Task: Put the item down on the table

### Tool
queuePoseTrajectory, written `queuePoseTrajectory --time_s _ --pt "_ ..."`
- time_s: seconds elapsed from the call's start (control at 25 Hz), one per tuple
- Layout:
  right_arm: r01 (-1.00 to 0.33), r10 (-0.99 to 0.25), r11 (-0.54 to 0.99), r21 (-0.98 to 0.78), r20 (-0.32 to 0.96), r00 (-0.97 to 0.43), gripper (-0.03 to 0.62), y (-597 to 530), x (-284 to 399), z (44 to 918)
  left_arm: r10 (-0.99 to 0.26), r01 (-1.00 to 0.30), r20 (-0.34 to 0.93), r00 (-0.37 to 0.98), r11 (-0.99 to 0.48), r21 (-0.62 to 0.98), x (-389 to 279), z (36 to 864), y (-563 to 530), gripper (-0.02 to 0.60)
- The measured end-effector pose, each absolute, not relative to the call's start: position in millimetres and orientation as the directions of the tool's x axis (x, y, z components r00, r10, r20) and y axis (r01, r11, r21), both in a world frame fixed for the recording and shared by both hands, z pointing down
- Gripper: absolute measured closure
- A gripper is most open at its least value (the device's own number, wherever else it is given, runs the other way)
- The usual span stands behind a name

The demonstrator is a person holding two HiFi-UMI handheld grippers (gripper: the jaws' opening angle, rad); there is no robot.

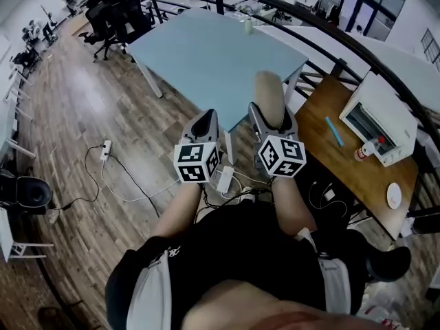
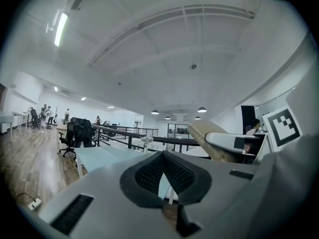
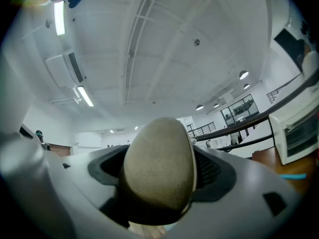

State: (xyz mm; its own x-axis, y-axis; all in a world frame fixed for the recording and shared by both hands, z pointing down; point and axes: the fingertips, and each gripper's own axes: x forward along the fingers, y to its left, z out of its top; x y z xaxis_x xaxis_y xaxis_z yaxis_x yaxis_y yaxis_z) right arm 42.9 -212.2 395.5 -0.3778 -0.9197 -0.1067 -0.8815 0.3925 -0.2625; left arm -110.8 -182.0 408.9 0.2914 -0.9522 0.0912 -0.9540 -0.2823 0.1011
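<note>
Jaws: right gripper (image 1: 273,117) clamps beige item (image 1: 269,88) | left gripper (image 1: 205,117) tips together, empty

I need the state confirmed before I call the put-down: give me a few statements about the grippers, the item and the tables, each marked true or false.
1. The right gripper grips the tan oval item. True.
2. The left gripper carries a second item. False: nothing is between its jaws, which are together.
3. The tan oval item lies on the light blue table. False: it is held in the right gripper, not set down.
4. A white oven stands on the wooden table. True.
</note>
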Motion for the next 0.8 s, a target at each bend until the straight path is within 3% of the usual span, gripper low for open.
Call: queuePoseTrajectory --time_s 0.8 --pt "-0.856 -0.891 0.442 -0.267 -0.020 -0.454 0.201 -401.8 61.5 420.8 -0.961 -0.970 0.147 0.232 -0.218 0.106 -78.4 418.1 -352.0 0.573"
